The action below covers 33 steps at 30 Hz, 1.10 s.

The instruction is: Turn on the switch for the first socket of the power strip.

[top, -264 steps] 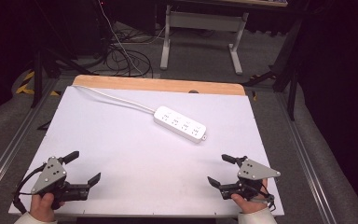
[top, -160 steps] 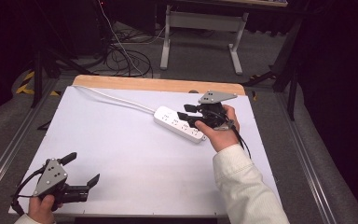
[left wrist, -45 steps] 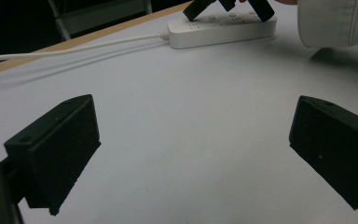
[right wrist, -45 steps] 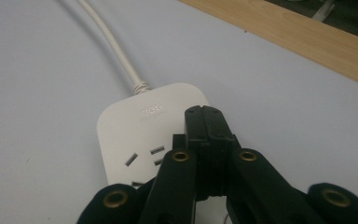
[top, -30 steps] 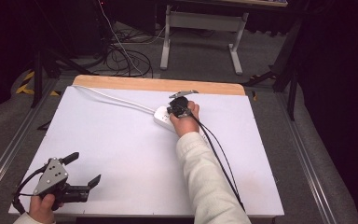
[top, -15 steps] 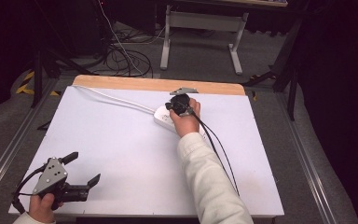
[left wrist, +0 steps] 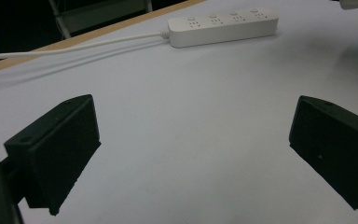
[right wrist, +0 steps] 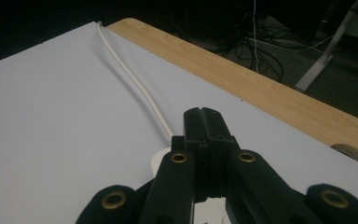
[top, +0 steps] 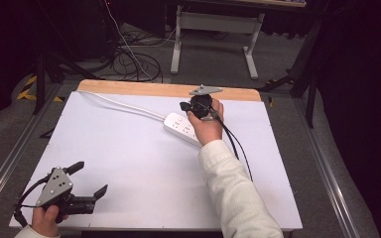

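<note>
Right hand-held gripper [top: 186, 106] left near right corner of surface [top: 129, 148], reached across to power strip [top: 178, 125]; now jaws pressed together over strip's cord end, arm stretched forward.

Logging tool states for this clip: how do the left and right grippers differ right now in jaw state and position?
The left gripper has its jaws spread wide apart with nothing between them; the right gripper has its jaws closed together. The left gripper sits at the near left corner of the white table, far from the power strip; the right gripper is over the strip's cable end. Both are black, hand-held, and carry a grey plate.
</note>
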Available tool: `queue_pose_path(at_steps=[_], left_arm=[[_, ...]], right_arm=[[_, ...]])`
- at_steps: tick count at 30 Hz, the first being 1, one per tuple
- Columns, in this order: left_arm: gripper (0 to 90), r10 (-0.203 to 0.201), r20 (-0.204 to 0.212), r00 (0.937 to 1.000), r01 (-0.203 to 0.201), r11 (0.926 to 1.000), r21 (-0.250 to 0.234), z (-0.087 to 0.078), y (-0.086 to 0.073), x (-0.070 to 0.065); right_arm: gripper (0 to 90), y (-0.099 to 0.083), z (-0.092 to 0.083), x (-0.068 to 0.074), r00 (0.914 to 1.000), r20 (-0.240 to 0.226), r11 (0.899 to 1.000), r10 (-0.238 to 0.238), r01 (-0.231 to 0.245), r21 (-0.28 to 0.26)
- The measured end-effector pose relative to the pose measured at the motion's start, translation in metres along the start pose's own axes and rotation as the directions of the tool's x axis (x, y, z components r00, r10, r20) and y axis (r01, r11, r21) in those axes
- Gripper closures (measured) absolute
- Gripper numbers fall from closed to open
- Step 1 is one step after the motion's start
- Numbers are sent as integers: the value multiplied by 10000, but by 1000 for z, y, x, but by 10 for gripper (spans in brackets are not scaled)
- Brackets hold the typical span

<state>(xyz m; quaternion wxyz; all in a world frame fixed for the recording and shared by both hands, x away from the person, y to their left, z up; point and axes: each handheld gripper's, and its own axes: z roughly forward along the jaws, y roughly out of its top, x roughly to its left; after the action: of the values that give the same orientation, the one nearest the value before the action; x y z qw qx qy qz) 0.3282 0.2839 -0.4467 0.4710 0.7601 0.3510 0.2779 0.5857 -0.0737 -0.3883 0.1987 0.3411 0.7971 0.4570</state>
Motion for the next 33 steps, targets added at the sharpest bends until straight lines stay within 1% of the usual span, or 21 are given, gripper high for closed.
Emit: queue_pose_path(at_steps=[2,4,9,10,13,14,15,16,17,18,19,20,22,25,27,29,30,31,33], left_arm=[[22,-33,1,10000,33,10000,-11,0,0,0],[22,-22,-6,10000,22,10000,10,0,0,0],[22,-1,-8,10000,1,10000,13,0,0,0],[22,-27,-17,10000,27,10000,6,0,0,0],[22,-36,-20,10000,36,10000,3,0,0,0],[22,-67,-25,10000,67,10000,-7,0,0,-1],[22,-31,-37,10000,31,10000,-1,0,0,-1],[22,-32,-30,10000,32,10000,1,0,0,-1],[22,-3,-33,10000,3,10000,6,0,0,-1],[22,-55,-29,10000,55,10000,-11,0,0,-1],[22,-52,-34,10000,52,10000,-7,0,0,-1],[22,-83,-37,10000,83,10000,-10,0,0,-1],[22,-54,-51,10000,54,10000,4,0,0,-1],[22,-45,-76,10000,45,10000,6,0,0,-1],[22,-90,-80,9999,90,10000,5,0,0,-1],[22,-10,-96,10000,10,10000,30,0,0,-1],[22,-15,-117,9999,15,10000,31,0,0,-1],[22,-17,-119,9999,18,10000,37,0,0,-1],[22,-59,-101,9999,59,10000,39,1,0,-2]], right_arm=[[900,3,-7,1,10000,-37,9999,-36,35,-116],[900,4,-9,1,9999,-29,9999,-108,108,-113],[900,5,-19,5,9993,-212,9994,-313,309,-177],[847,6,-21,6,9991,-276,9993,-316,310,-212],[730,8,-29,8,9989,-309,9987,-343,331,-389],[623,10,-35,10,9985,-451,9986,-313,294,-432],[623,10,-35,10,9985,-451,9986,-313,294,-432],[601,11,-39,11,9982,-535,9988,-276,253,-431],[563,11,-43,12,9971,-666,9985,-367,340,-422],[503,12,-46,13,9970,-699,9986,-345,317,-413],[422,12,-54,16,9966,-694,9983,-434,407,-407],[422,12,-54,16,9966,-694,9983,-434,407,-407],[356,11,-63,18,9958,-746,9972,-522,480,-575],[286,7,-76,20,9952,-786,9953,-578,513,-816],[246,3,-84,22,9947,-822,9951,-611,542,-828],[230,-2,-93,23,9940,-904,9943,-613,530,-924],[225,-7,-102,24,9929,-994,9933,-656,555,-1016],[215,-7,-102,24,9929,-994,9933,-656,555,-1016],[200,-12,-109,25,9921,-1038,9930,-706,600,-1015]])
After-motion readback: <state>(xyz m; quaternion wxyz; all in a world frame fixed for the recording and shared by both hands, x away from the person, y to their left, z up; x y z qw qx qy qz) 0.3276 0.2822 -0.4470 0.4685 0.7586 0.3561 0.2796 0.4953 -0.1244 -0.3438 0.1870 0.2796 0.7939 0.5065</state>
